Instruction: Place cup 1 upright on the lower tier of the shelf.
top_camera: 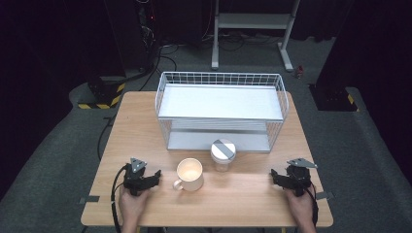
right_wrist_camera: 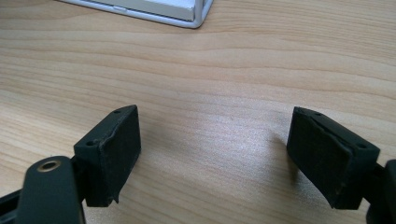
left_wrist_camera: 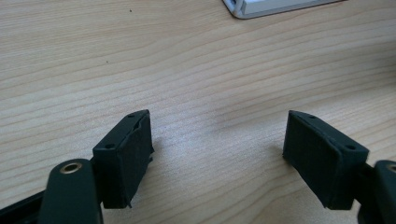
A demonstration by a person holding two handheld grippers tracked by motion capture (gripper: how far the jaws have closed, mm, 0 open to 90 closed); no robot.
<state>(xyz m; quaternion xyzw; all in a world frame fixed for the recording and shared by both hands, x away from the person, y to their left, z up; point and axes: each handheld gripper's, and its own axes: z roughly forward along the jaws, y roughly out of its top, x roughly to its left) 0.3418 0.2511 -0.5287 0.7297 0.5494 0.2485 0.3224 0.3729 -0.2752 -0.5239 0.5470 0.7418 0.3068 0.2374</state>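
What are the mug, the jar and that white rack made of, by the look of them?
The mug looks like glazed ceramic: cream, smooth, slightly glossy. The jar seems clear glass or plastic, with a grey-and-white lid; hard to tell which. The rack looks like white-coated metal wire, judging by its thin grid walls.

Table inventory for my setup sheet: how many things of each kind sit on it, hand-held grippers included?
Wire rack: 1
Mug: 1
Lidded jar: 1
Hand-held grippers, left and right, both open and holding nothing: 2
Total: 5
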